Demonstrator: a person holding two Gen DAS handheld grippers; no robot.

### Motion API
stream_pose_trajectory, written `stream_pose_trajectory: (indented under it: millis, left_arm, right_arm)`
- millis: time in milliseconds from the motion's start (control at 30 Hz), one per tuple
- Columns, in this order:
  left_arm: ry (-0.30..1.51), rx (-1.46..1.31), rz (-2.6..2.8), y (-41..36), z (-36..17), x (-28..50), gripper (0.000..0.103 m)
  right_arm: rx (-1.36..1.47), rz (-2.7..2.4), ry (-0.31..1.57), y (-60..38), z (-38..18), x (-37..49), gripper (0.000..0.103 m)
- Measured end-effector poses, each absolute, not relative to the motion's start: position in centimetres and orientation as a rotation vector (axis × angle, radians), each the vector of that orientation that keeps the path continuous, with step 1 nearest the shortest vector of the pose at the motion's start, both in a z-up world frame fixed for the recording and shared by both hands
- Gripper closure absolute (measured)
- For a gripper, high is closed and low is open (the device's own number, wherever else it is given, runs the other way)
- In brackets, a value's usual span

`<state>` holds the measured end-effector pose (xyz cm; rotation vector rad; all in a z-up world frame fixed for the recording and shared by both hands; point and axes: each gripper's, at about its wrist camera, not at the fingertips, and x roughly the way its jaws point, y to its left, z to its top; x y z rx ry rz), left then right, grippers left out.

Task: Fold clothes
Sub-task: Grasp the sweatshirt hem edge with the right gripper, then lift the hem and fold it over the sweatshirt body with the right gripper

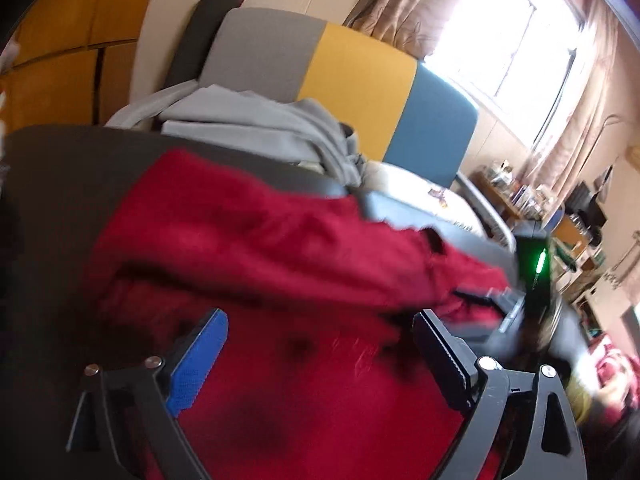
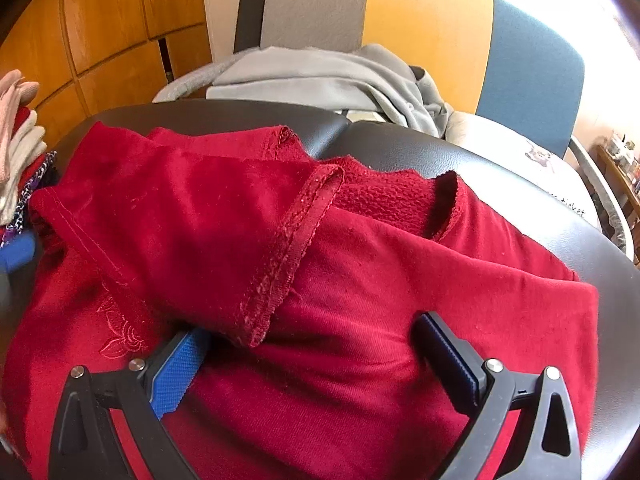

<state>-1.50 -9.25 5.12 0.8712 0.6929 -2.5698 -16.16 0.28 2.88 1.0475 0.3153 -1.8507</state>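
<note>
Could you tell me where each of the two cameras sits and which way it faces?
Left wrist: on the left gripper, looking along its open fingers over the crumpled red fleece garment; the other gripper shows blurred at right.
Right wrist: on the right gripper, fingers open, low over the same garment; only its own fingers show clearly.
Shared: the garment, the black leather-look surface, the grey clothes pile and the grey, yellow and blue striped backrest.
</note>
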Motion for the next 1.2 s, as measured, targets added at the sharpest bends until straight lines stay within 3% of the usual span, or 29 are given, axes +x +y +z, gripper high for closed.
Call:
stream_pose_trajectory:
  millis: [100,367,500,633,933,1100,1200]
  left_arm:
    - [0.702,0.938,-2.535,-9.1,2.9,-0.3,0.009]
    - [0.677,0.986,-2.536,-8.4,1.8,-0.3,0.001]
    - [0.749,0.944,-2.563,-8.9,1.6,0.4,0.0]
    - [0.822,0.904,-2.586,-9.4,1.5,0.7,0.0]
    - [0.884,0.866,-2.607,-10.1,1.5,0.9,0.0]
    - [0.909,0.853,-2.613,-10.2,1.6,1.0,0.0]
    - [0.93,0.84,-2.613,-10.5,1.7,1.2,0.0]
  right_arm:
    - [1.102,-1.806,0.169,1.5,3.5,-16.0,0.018]
    - [1.226,-1.657,-0.217,4.8,5.3,-15.5,0.024]
    - [1.346,-1.479,-0.574,4.3,2.8,-16.4,0.032]
    - [1.387,-1.469,-0.696,2.8,1.6,-16.9,0.036]
    - [1.41,-1.598,-0.76,0.9,1.1,-16.6,0.043]
    - [1.399,-1.727,-0.642,-0.6,1.8,-16.6,0.078]
    - [1.418,-1.773,-0.561,-0.9,2.0,-16.9,0.089]
